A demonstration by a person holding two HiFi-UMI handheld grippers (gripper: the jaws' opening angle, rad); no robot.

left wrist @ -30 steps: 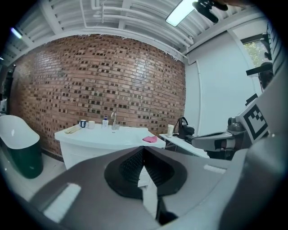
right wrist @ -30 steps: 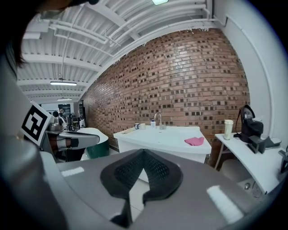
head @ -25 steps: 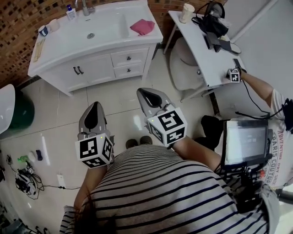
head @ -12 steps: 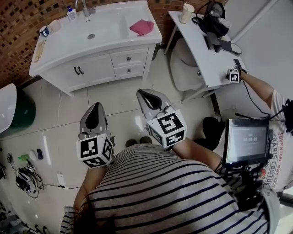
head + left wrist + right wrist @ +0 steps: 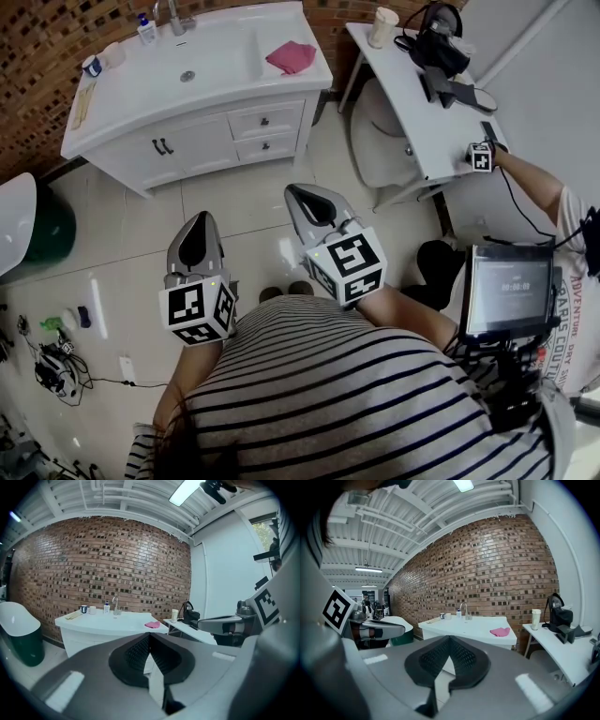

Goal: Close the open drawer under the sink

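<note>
left tool (image 5: 200,219) jaws together | right tool (image 5: 296,191) jaws together | white vanity (image 5: 202,141) against brick wall (image 5: 37,47) | tiled floor (image 5: 234,202)

Workshop-like test space, brick wall (image 5: 93,559), exposed ceiling beams, white sink vanity (image 5: 187,89), side table (image 5: 412,94)

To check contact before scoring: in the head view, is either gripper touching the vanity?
No, the left gripper and right gripper both hover over floor, well apart from the vanity.
</note>
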